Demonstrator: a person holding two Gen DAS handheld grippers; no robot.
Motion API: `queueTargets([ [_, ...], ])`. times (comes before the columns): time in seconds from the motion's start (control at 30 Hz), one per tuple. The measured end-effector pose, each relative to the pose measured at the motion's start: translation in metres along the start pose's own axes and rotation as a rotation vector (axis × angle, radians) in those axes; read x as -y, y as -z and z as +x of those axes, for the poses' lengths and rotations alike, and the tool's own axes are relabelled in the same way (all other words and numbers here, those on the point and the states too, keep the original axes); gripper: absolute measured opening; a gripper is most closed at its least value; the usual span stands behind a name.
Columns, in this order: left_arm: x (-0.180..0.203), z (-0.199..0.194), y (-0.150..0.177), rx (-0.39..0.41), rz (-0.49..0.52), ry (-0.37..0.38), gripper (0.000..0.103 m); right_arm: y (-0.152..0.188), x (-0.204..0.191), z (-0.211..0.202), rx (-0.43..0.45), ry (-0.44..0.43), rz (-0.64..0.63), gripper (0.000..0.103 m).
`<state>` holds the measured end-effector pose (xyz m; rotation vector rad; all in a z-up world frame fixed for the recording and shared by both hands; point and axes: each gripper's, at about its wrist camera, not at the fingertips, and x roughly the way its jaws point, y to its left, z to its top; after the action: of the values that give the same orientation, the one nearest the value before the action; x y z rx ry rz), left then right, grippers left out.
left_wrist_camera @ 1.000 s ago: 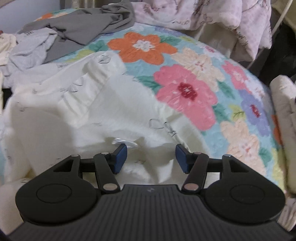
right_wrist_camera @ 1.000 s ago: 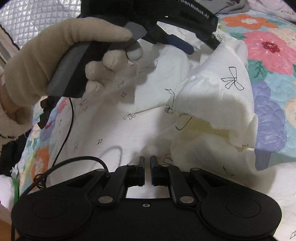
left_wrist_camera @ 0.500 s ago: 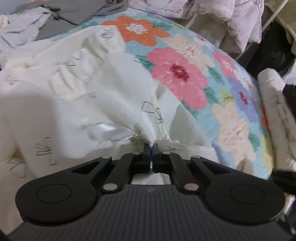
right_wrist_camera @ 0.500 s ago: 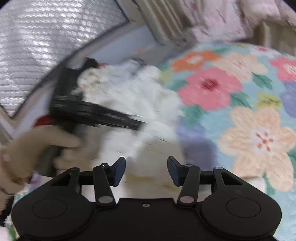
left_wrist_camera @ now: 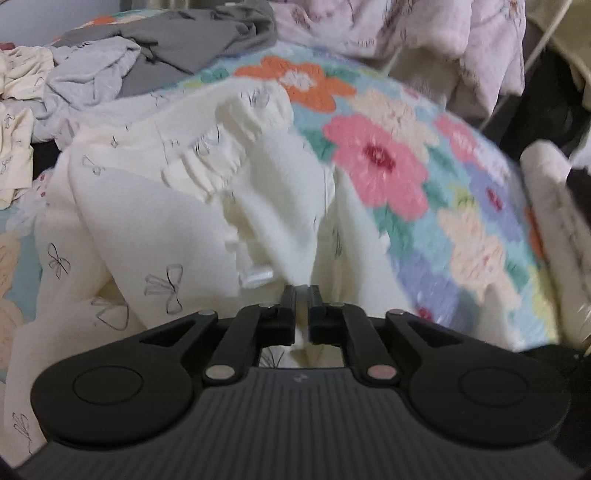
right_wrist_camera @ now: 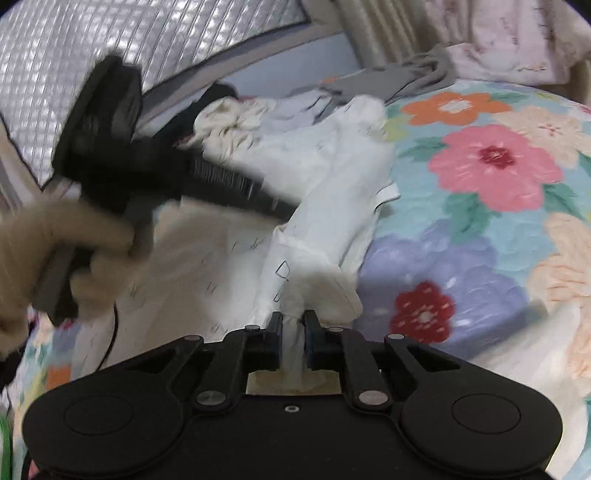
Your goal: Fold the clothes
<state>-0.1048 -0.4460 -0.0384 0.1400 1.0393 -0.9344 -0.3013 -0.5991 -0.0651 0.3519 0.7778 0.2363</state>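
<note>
my left gripper [left_wrist_camera: 301, 291] has its jaws almost together, pinching a fold of the cream garment [left_wrist_camera: 155, 221], which lies bunched on the floral quilt [left_wrist_camera: 461, 221]; the jaws have just eased a little wider, the cloth between them. my right gripper [right_wrist_camera: 293, 317] has just closed on another bunched edge of the same garment [right_wrist_camera: 332, 192], with a twist of fabric pressed between its pads. from the right wrist i see my left hand [right_wrist_camera: 40, 254] in a fuzzy beige glove gripping the left tool's handle, blurred. a grey garment [left_wrist_camera: 177, 48] and other light clothes [left_wrist_camera: 22, 70] lie heaped at the far side of the quilt, and a pink patterned blanket [left_wrist_camera: 406, 33] sits behind.
</note>
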Motion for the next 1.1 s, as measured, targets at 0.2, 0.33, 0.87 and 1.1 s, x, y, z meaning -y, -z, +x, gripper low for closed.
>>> queueTargets([
  [0.2, 0.009, 0.002, -0.002, 0.008, 0.056, -0.012, 0.050, 0.005, -0.010, -0.007, -0.013, -0.071, -0.045, 0.015],
  [0.33, 0.009, 0.008, 0.014, -0.023, 0.126, -0.030, 0.008, 0.005, -0.006, -0.013, -0.038, -0.102, -0.029, 0.015],
  [0.87, -0.013, -0.014, 0.042, 0.014, 0.133, -0.084, 0.007, 0.003, 0.029, -0.004, 0.038, -0.136, 0.270, 0.054],
  [1.1, -0.001, -0.012, 0.025, 0.053, 0.157, -0.020, 0.008, -0.018, 0.012, -0.021, 0.162, 0.009, 0.066, 0.009],
])
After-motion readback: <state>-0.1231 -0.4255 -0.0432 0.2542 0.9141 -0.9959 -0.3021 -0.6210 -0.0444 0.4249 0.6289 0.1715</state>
